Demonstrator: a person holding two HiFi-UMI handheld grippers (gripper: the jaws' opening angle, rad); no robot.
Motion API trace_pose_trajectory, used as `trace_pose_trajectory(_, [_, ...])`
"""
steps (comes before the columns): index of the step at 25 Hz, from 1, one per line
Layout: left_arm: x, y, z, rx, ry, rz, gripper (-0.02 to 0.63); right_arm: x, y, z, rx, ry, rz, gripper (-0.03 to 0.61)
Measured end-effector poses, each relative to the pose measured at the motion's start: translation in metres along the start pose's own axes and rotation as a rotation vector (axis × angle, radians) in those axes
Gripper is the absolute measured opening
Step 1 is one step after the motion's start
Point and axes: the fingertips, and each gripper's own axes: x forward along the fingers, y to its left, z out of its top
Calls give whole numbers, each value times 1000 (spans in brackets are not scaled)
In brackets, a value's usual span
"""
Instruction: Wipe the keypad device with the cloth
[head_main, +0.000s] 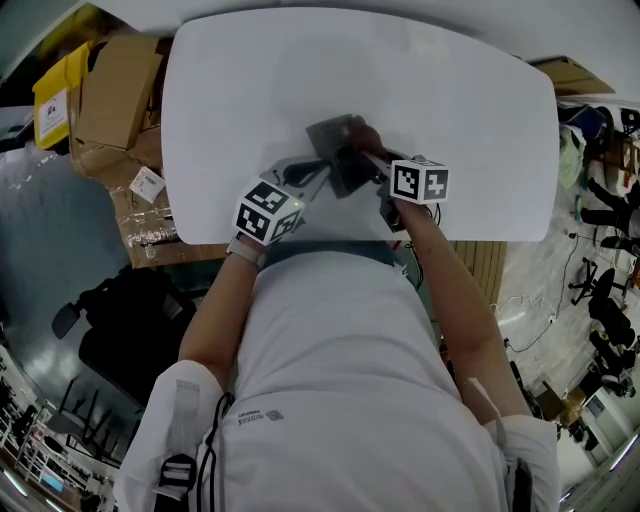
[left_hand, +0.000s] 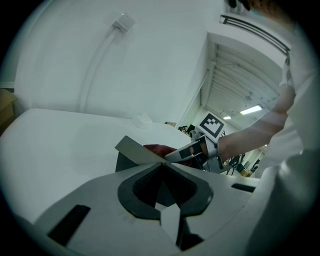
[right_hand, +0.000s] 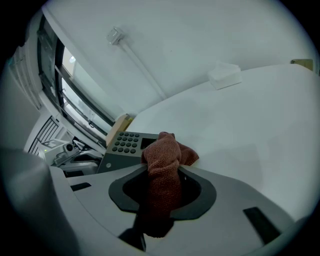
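Keypad (head_main: 329, 134) is lying near the middle of the white table (head_main: 230, 90), towards the person's edge. In the head view its long axis is running near-to-far, with the far end leaning a little left. The key face is pointing up. In the right gripper view the rows of keys (right_hand: 125, 143) are sitting at the left part of the face, with a dark screen panel just beside them, towards the cloth.

Left gripper (head_main: 318, 178) is reaching in from the near-left. Its jaws are standing together, clamping a thin pale edge of the keypad (left_hand: 137, 149); the darker body is showing just below that edge.

Right gripper (head_main: 372, 155) is reaching in from the near-right and angling down. Its jaws are pinching the red-brown cloth (right_hand: 162, 160), which is bunching out past the tips and touching the keypad's face beside the screen. The cloth (head_main: 362, 135) is covering the right part of the face in the head view. From the left gripper view it is showing as a red patch (left_hand: 157, 149) behind the clamped edge.

A small white box (right_hand: 225, 75) is sitting on the table well apart from the keypad, near the wall. Cardboard boxes (head_main: 115, 90) are standing on the floor left of the table.
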Motion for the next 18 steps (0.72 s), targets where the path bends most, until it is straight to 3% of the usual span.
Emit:
trace_pose_trajectory(12, [0,-1,1,-5,-3,-7,28,0,-20,4,44,-19,-65,114])
trace_pose_trajectory(18, [0,-1,0,-19,0,-17,28,-7,-16,6,11,-68,-82,114])
